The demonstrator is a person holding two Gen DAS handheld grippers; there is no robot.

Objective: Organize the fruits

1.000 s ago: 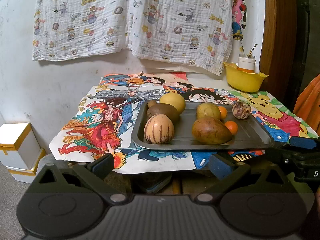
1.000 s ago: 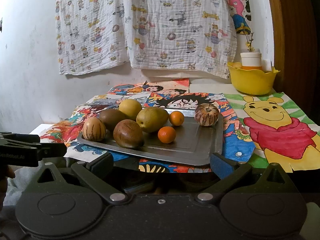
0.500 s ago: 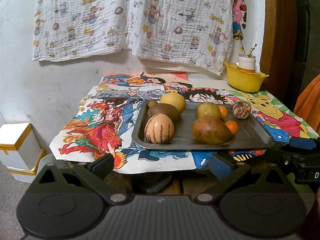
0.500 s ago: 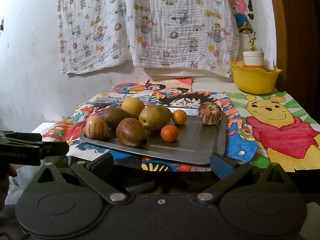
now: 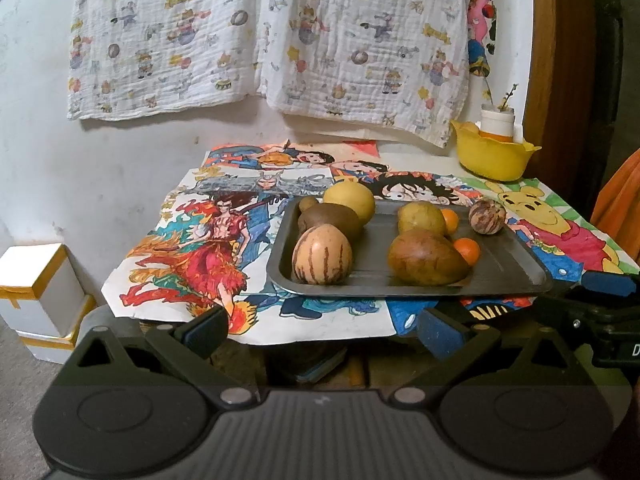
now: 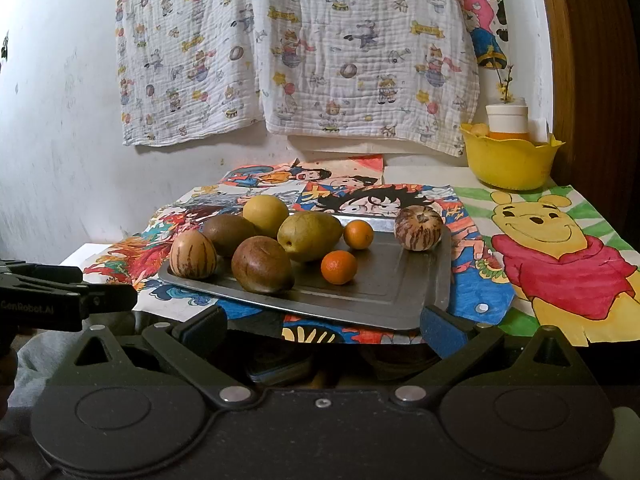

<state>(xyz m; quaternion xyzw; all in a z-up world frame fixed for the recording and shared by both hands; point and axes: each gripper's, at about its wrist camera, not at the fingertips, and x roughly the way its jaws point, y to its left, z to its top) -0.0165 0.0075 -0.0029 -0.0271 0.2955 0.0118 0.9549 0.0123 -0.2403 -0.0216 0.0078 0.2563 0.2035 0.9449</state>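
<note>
A grey metal tray (image 5: 516, 276) (image 6: 400, 292) sits on a table covered with cartoon drawings. It holds several fruits: a striped pepino (image 5: 322, 259) (image 6: 193, 255), a brown mango (image 5: 426, 262) (image 6: 262, 265), a kiwi-brown fruit (image 5: 330, 220) (image 6: 228, 234), a yellow round fruit (image 5: 349, 201) (image 6: 265, 215), a green-yellow mango (image 5: 421, 219) (image 6: 309, 235), two small oranges (image 5: 467, 249) (image 6: 339, 267) and a striped round fruit (image 5: 487, 216) (image 6: 418, 227). My left gripper (image 5: 324, 330) is open in front of the table edge, holding nothing. My right gripper (image 6: 323, 326) is open too, just short of the tray's near edge.
A yellow bowl (image 5: 492, 158) (image 6: 510, 160) with a white jar stands at the table's back right. A patterned cloth (image 5: 264, 36) hangs on the wall. White boxes (image 5: 36, 292) sit on the floor at left. A wooden frame (image 6: 588, 80) borders the right side.
The right gripper has drifted slightly closer to the tray and a little lower. The left view is almost unchanged.
</note>
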